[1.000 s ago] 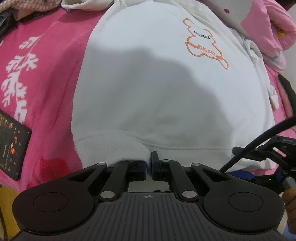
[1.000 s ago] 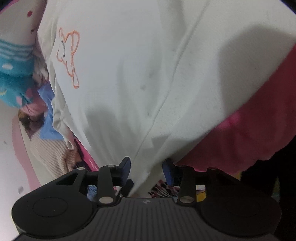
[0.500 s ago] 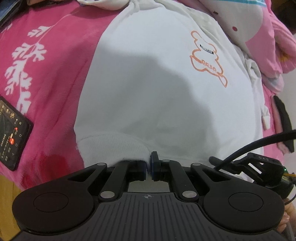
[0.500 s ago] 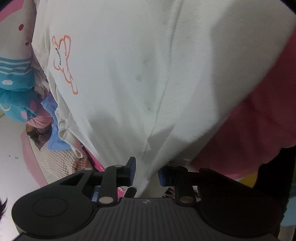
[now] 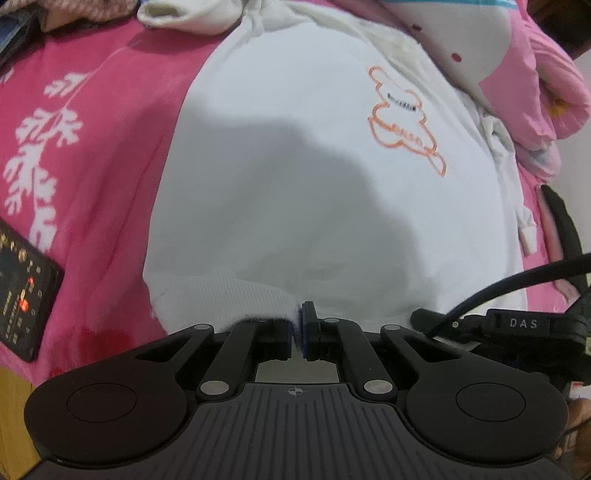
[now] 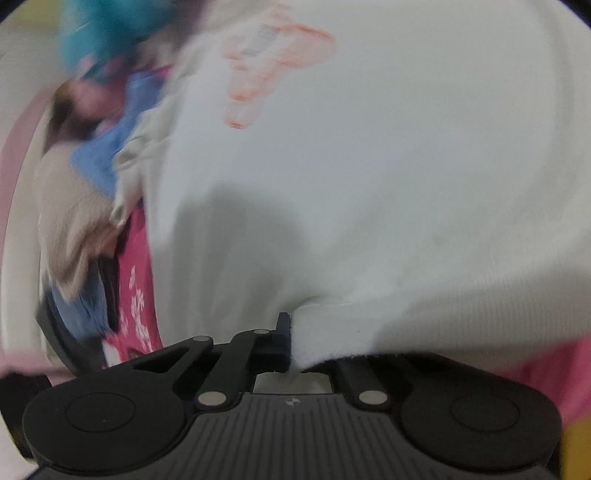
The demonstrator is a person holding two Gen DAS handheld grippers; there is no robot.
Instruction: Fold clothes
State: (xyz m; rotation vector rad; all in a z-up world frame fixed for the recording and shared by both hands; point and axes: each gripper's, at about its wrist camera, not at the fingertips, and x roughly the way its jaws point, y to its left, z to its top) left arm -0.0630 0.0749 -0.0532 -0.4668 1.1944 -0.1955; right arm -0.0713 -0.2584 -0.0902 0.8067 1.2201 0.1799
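Observation:
A white sweatshirt (image 5: 314, 166) with an orange bear outline (image 5: 402, 122) lies spread on a pink blanket (image 5: 92, 147). My left gripper (image 5: 298, 321) is shut on its ribbed hem near the left corner. In the right wrist view the sweatshirt (image 6: 369, 184) fills the blurred frame, with the bear print (image 6: 273, 62) at the top. My right gripper (image 6: 295, 343) is shut on the hem there. The ribbed edge drapes over and hides its right finger. The right tool's black cable (image 5: 517, 280) shows at the right of the left wrist view.
A lit phone (image 5: 22, 299) lies on the blanket at the left. Pink and white bedding (image 5: 517, 74) is piled past the sweatshirt's right side, and a cream cuff (image 5: 188, 14) lies at the top. Blurred blue and beige clothes (image 6: 92, 166) lie left of the sweatshirt.
My right gripper's jaws closed onto the hem, and it rolled and rose, lifting the cloth; its view is now blurred. My left gripper stayed shut on the hem and barely moved.

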